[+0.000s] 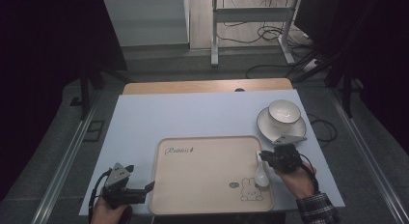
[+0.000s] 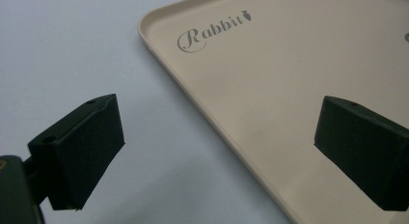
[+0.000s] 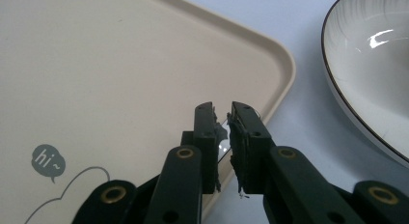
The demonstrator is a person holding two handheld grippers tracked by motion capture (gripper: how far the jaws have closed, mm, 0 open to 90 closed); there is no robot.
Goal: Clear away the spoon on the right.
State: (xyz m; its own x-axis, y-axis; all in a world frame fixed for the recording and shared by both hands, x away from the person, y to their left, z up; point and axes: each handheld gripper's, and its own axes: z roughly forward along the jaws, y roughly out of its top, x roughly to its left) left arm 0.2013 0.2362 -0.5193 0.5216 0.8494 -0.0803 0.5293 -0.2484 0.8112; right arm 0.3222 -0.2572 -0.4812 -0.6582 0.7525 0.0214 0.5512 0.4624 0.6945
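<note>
On the right edge of the beige tray (image 1: 202, 173), a white spoon (image 1: 262, 173) is seen lying with its bowl near the rabbit drawing. Its handle tip is just by the right tool (image 1: 268, 158), whose jaws are only a little apart, and nothing is clearly pinched between them. Beside the tray's left edge, the left tool (image 1: 144, 188) is held with jaws spread wide. A bowl (image 1: 283, 112) on a saucer (image 1: 266, 127) is seen on the table (image 1: 202, 113).
</note>
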